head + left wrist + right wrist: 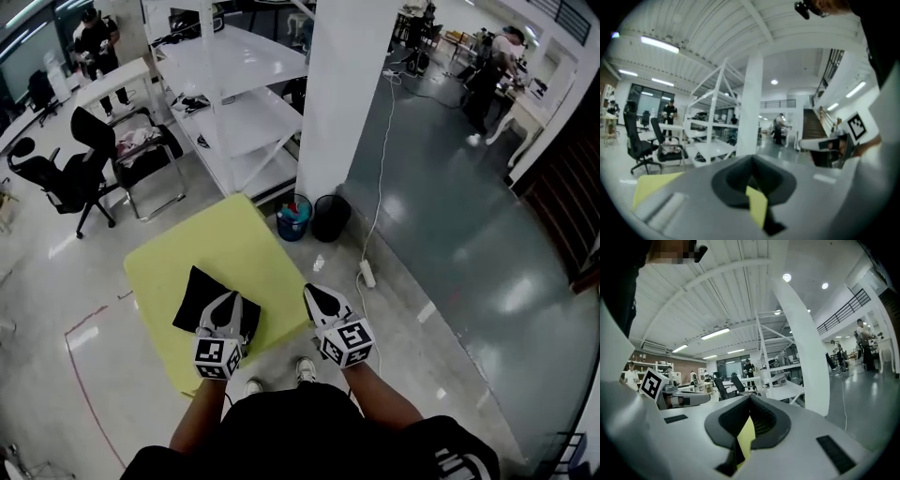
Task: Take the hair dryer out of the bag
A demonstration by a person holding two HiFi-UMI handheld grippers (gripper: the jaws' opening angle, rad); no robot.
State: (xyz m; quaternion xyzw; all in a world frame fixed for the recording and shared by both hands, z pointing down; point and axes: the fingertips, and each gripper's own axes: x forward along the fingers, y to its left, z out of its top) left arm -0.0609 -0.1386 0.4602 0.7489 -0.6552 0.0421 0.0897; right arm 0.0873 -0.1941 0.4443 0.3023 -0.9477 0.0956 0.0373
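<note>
A black bag [199, 300] lies flat on the near part of the yellow table [216, 248]. The hair dryer is nowhere in sight. My left gripper [225, 300] hovers over the bag's near right part, jaws shut with nothing between them. My right gripper [313, 292] is shut and empty too, at the table's near right corner, off the bag. In the left gripper view the shut left gripper [751, 165] points level across the room, with the table [650, 185] low at left. The right gripper [750, 405] in its own view also looks level.
A white shelving rack [236, 98] and a white pillar [347, 94] stand beyond the table. A blue bin [293, 218] and a black bin [330, 217] sit at the pillar's foot, a power strip [367, 274] on the floor. Office chairs [70, 178] stand at left.
</note>
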